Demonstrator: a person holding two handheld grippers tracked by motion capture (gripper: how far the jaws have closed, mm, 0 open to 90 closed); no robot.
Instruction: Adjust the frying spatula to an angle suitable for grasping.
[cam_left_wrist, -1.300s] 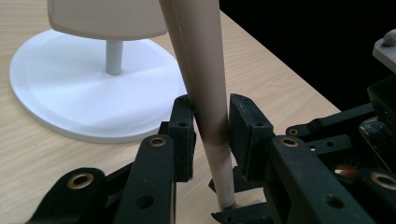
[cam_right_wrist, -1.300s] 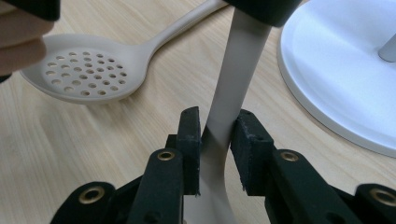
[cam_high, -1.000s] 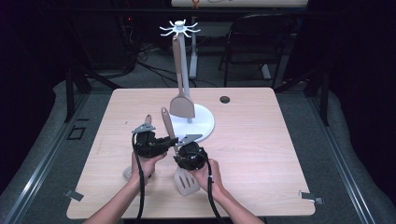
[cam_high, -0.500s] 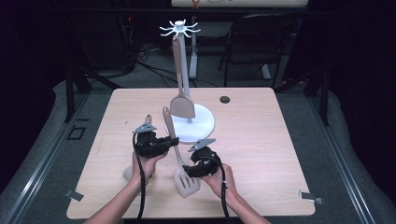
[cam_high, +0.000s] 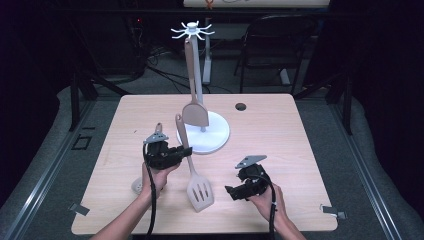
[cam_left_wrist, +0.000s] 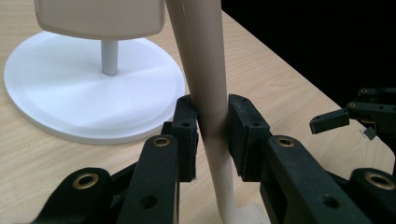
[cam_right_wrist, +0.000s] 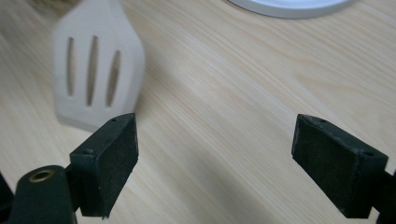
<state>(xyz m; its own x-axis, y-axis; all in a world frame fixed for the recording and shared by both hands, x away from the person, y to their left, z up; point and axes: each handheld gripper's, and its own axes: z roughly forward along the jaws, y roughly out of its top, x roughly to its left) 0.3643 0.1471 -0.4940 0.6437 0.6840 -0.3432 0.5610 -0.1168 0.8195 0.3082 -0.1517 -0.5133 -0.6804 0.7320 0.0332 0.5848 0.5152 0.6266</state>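
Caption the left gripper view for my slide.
Left gripper clamps the slotted spatula handle beside the white stand base.

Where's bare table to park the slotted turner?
Free: the right side, between the stand base and the table's right edge, and the far-left corner. Crowded: front centre, where the turner lies between the left tool and right tool.

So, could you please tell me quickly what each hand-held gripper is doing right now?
Left hand-held gripper: shut on the slotted spatula handle.
Right hand-held gripper: open, holding nothing, jaws just opened.
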